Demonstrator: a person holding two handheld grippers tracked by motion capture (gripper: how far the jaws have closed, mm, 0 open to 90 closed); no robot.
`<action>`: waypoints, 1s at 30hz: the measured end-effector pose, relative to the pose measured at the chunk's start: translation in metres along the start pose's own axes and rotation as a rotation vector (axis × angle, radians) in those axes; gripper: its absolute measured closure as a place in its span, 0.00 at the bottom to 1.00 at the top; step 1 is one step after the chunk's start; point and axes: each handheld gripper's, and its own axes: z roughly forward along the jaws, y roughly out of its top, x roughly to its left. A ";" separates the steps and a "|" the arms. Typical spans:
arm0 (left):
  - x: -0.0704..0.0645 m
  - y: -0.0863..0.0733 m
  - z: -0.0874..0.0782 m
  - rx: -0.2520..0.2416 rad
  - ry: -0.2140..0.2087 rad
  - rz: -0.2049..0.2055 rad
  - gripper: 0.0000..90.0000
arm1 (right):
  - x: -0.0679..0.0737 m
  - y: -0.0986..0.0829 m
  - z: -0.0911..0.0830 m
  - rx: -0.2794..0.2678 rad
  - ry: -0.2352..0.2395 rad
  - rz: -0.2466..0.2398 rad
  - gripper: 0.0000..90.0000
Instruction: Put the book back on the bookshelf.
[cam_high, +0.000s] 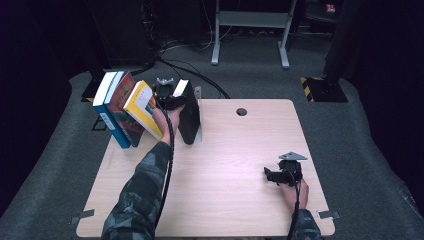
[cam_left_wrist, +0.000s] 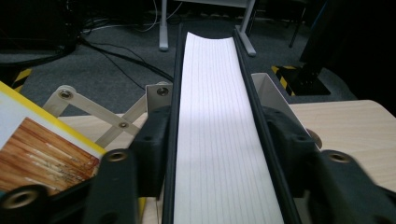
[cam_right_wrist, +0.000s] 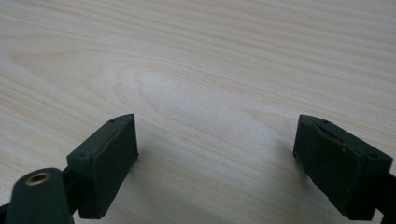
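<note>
Black book (cam_left_wrist: 219, 140) between left gripper (cam_left_wrist: 215, 144) jaws

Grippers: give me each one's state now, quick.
Left gripper: shut on the black book, jaws clamped on both covers.
Right gripper: open, holding nothing, jaws spread just over the table.

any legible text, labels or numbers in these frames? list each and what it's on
None can be read.
Blue book: pale marks on the spine, too small to read.
Red book: cover print blurred.
Yellow book: cover picture, no legible words in the high view or the left gripper view.
Black book, clamped in the left gripper: blank page edges.
Right gripper, table: no markings.
</note>
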 end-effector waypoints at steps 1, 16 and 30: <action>0.000 0.001 -0.002 -0.001 0.004 0.010 0.45 | 0.000 0.000 0.000 0.000 0.000 0.001 0.14; 0.009 -0.016 -0.058 -0.013 -0.057 0.108 0.17 | 0.000 0.000 0.000 -0.002 -0.001 -0.002 0.14; 0.021 -0.062 -0.110 0.019 -0.139 0.202 0.11 | 0.000 0.000 0.000 -0.003 -0.002 -0.002 0.14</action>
